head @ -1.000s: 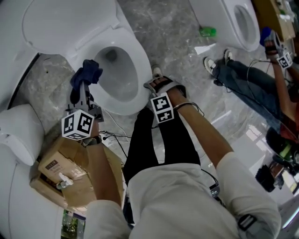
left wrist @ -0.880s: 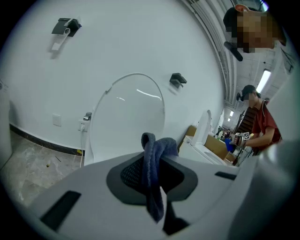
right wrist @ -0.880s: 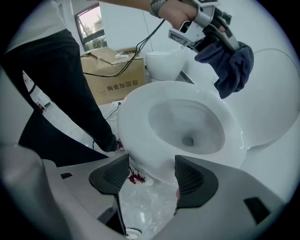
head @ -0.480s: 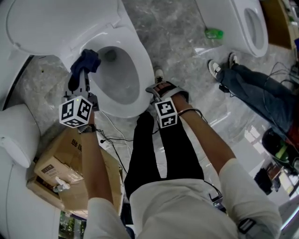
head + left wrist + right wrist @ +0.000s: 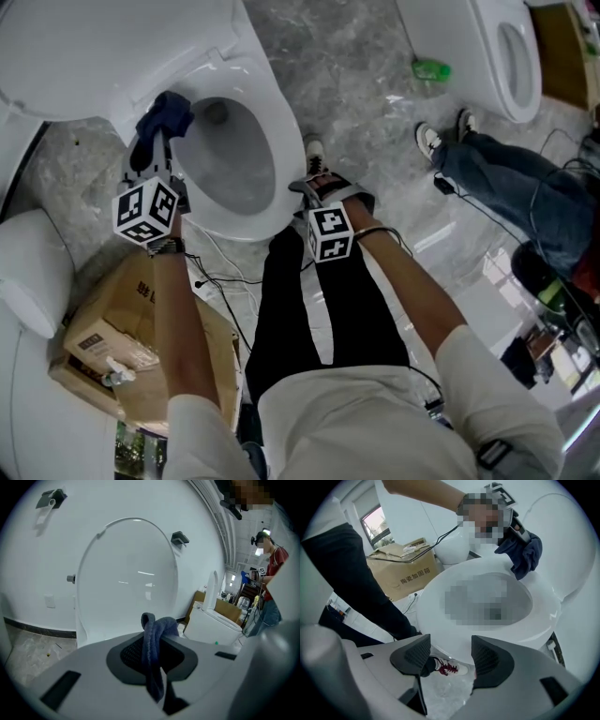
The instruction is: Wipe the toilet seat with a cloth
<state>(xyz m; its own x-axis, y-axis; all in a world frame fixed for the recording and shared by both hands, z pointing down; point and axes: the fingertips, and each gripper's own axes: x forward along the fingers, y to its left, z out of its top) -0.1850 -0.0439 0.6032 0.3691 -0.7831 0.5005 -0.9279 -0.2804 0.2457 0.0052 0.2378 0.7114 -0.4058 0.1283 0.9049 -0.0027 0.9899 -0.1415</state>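
View from above of a person standing at an open toilet, one tool in each hand. The left arm, bare below a white sleeve, reaches forward along the toilet's left side. The left tool [image 5: 156, 148] tilts gently downward, its marker cube facing the camera. Its jaws are clamped on a dark blue cloth [image 5: 163, 116]. The bunched cloth sticks up past the tips and hangs at the rear left of the toilet seat [image 5: 285, 131], close to the raised lid [image 5: 126, 578]. From the left gripper view, the cloth is pinched between the two dark pads, one fold trailing down, with the lid upright behind it.

The right arm stretches straight ahead of the body. The right tool [image 5: 451, 654] points steeply down at the marble floor [image 5: 366, 84], just in front of the seat's front edge and above the person's shoe [image 5: 446, 668]. Its jaws stand wide apart with nothing between them, and have just closed a little.

A cardboard box [image 5: 122, 319] sits on the floor beneath the left arm. Another person's legs [image 5: 506, 173] show at the right, near a second toilet [image 5: 487, 47].
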